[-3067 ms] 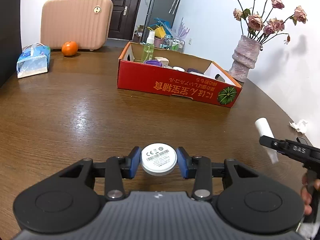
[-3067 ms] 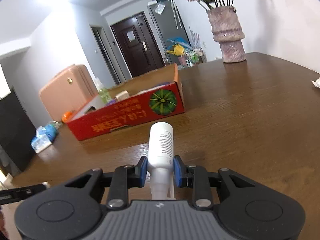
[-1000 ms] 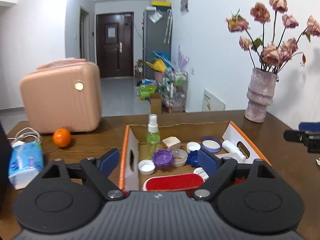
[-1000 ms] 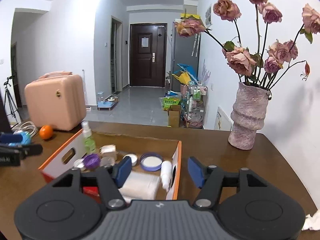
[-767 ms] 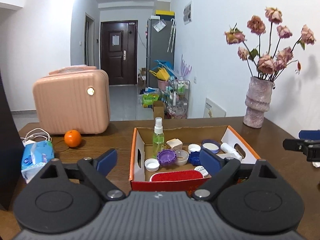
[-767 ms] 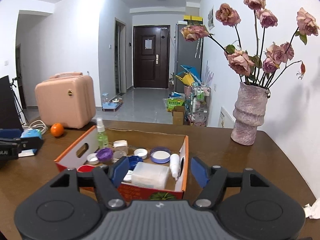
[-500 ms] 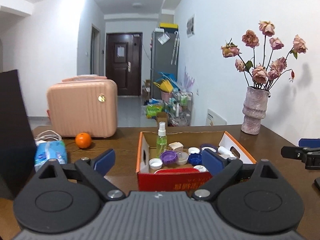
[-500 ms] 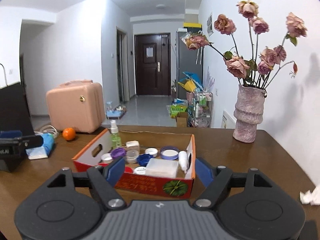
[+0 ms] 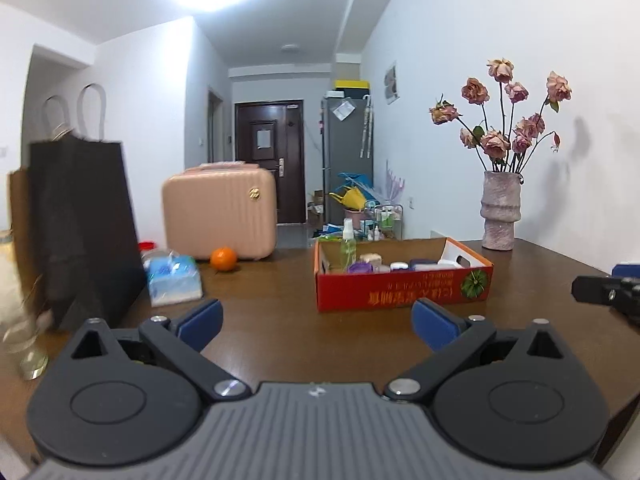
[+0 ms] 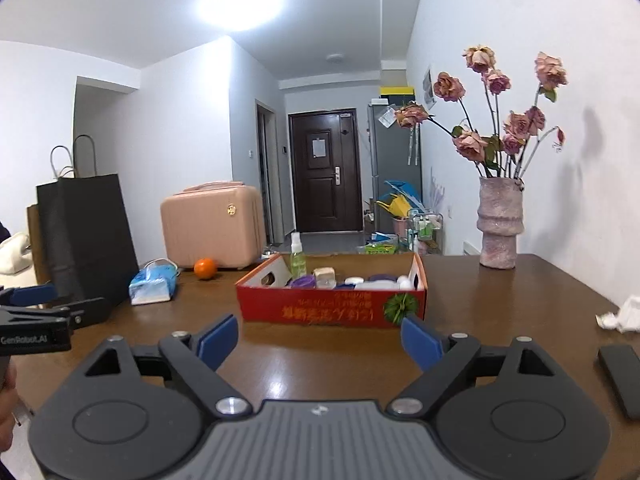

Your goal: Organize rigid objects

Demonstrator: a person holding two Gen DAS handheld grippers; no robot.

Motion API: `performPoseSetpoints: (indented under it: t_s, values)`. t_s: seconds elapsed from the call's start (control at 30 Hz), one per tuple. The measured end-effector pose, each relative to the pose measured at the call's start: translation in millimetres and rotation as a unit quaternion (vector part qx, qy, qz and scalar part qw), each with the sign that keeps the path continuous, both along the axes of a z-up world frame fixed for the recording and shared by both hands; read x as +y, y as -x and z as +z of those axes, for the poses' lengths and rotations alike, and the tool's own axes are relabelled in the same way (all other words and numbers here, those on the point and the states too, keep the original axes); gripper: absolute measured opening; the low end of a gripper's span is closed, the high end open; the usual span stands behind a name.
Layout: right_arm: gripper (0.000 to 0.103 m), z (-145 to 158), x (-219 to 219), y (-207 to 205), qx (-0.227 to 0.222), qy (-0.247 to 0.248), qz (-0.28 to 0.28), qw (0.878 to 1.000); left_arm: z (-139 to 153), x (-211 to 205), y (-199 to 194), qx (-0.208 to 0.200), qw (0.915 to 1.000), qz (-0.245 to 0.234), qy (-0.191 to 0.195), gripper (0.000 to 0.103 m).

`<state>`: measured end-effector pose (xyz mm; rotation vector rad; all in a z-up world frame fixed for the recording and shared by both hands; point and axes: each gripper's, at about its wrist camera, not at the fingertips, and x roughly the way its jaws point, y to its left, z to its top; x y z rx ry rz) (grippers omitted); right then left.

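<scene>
A red cardboard box [image 9: 402, 290] stands on the brown table [image 9: 280, 328], also in the right wrist view [image 10: 332, 310]. It holds a green spray bottle [image 9: 347, 246], a purple lid [image 9: 359, 267], white lids and other small containers. My left gripper [image 9: 318, 318] is open and empty, held back from the box near the table's front. My right gripper [image 10: 320, 338] is open and empty, also back from the box. The right gripper's tip shows at the left wrist view's right edge [image 9: 604, 290].
A pink case [image 9: 219, 212], an orange [image 9: 224, 259], a blue tissue pack [image 9: 173, 280] and a black paper bag [image 9: 82, 228] stand at left. A vase of roses [image 9: 500, 216] is at back right. Crumpled tissue [image 10: 620, 314] and a black flat object [image 10: 620, 376] lie at right.
Both grippers have let go of the white round container and the white bottle into the box, opened, and drawn back from over the box toward the table's front.
</scene>
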<state>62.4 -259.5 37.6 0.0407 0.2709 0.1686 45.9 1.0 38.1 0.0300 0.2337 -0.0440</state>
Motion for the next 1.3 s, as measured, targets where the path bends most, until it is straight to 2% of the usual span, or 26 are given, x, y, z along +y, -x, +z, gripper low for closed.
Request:
performPoseSetpoints:
  t_s: [0.17,0.27,0.33,0.43,0.77,1.3]
  values:
    - [0.09,-20,26,61,-0.001,-0.001,-0.007,1.0,-27,-3,56,-0.001,0.9999,0.013,-0.01,0.103]
    - [0.095,-27,40,90,-0.039,0.017,-0.014,0.999,-29,-7,64,0.002,0.9991,0.0,-0.043,0.103]
    - [0.095,-29,47,96,-0.044,0.035,-0.016,0.998,-23,-7,63,-0.008,0.999,0.008,-0.043,0.103]
    - [0.095,-31,43,97,-0.037,0.022,-0.02,0.999,-20,-6,65,-0.02,0.999,0.014,-0.037,0.103]
    - [0.099,-39,30,82,0.007,-0.006,-0.033,0.999,-19,-11,63,-0.011,0.9993,-0.01,-0.035,0.103]
    - [0.099,-41,29,80,0.016,-0.011,-0.036,0.999,-19,-10,62,-0.005,0.9995,-0.019,-0.026,0.103]
